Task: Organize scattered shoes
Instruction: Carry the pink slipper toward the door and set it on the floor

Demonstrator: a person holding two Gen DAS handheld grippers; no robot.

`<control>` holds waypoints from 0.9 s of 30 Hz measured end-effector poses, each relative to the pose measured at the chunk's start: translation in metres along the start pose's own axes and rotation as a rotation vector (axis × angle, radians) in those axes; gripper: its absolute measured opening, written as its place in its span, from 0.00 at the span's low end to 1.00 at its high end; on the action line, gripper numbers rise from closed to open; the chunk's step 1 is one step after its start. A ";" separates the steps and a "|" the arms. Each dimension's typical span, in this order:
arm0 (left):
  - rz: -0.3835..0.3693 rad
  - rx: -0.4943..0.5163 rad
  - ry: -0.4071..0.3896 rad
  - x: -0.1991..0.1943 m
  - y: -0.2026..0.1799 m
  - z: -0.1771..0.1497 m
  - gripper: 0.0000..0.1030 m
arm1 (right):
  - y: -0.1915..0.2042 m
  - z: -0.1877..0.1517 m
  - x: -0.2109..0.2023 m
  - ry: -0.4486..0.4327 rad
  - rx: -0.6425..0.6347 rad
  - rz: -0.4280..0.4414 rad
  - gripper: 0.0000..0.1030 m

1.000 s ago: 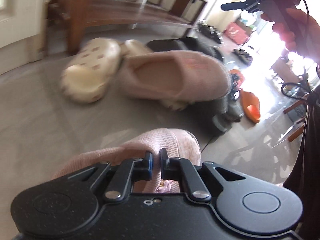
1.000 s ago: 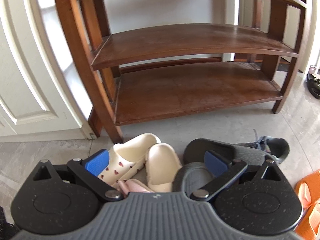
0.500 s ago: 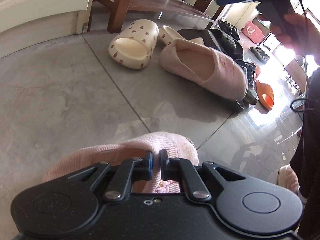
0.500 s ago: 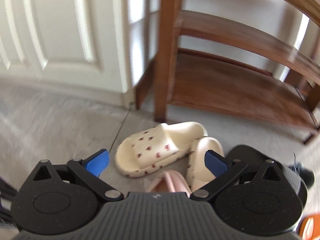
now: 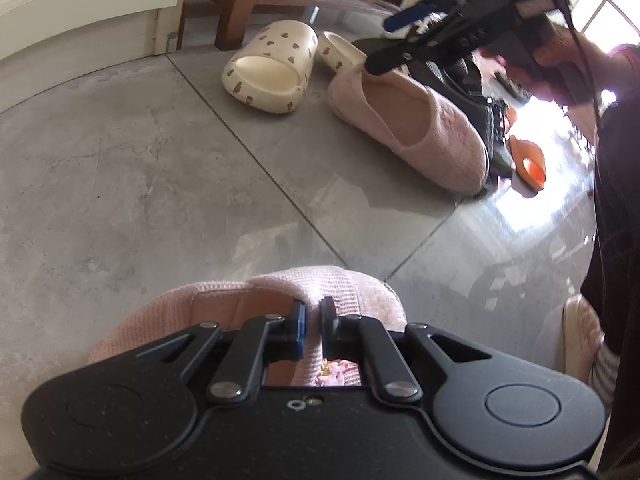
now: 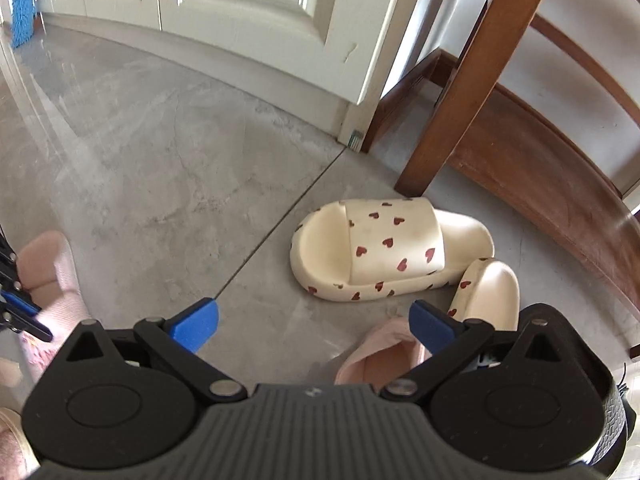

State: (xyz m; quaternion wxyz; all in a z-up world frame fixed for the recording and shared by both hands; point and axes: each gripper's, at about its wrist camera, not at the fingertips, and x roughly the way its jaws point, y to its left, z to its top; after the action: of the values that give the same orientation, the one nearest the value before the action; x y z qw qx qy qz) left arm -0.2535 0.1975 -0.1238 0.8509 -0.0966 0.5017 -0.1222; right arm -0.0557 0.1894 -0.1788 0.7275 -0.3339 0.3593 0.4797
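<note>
My left gripper [image 5: 311,322] is shut on the edge of a pink knitted slipper [image 5: 240,300], low over the grey floor; that slipper also shows at the left edge [image 6: 48,276] of the right wrist view. Its mate, a second pink slipper [image 5: 408,120], lies on the floor ahead, with the heel [image 6: 380,356] just under my right gripper [image 6: 314,322]. The right gripper [image 5: 404,28] is open and empty, hovering above that heel. A cream slide with red hearts [image 6: 376,248] lies by the wooden shoe rack [image 6: 520,152], its partner [image 6: 488,292] beside it.
Black shoes [image 5: 468,80] and an orange sandal [image 5: 528,160] lie beyond the pink slipper. A white door [image 6: 248,16] stands left of the rack. A person's hand [image 5: 560,64] holds the right gripper, and a slippered foot [image 5: 580,336] stands at the right.
The right gripper has dropped and rolled, swinging from facing the rack shelves to the floor by the cream slides and pink slipper heel. The left gripper drifted slightly with its slipper still held.
</note>
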 end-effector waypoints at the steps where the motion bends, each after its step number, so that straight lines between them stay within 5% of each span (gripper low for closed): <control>1: 0.005 0.016 0.016 -0.001 0.000 -0.002 0.05 | 0.001 0.000 0.001 0.005 -0.006 0.009 1.00; 7: 0.056 0.004 0.075 -0.012 0.012 -0.012 0.18 | 0.032 -0.004 0.007 0.015 -0.164 0.090 1.00; 11: 0.106 -0.090 0.031 -0.032 0.008 -0.020 0.20 | 0.047 -0.007 0.012 0.030 -0.233 0.113 1.00; 21: 0.219 -0.583 -0.122 -0.057 -0.007 -0.071 0.24 | 0.066 -0.011 0.016 0.018 -0.310 0.163 1.00; 27: 0.219 -0.745 -0.088 -0.050 -0.004 -0.087 0.28 | 0.092 -0.016 0.026 0.004 -0.410 0.248 1.00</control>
State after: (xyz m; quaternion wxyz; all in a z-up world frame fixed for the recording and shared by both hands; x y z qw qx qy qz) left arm -0.3542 0.2056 -0.1227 0.7862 -0.3499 0.4822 0.1639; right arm -0.1380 0.2171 -0.2216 0.5795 -0.4290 0.2942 0.6274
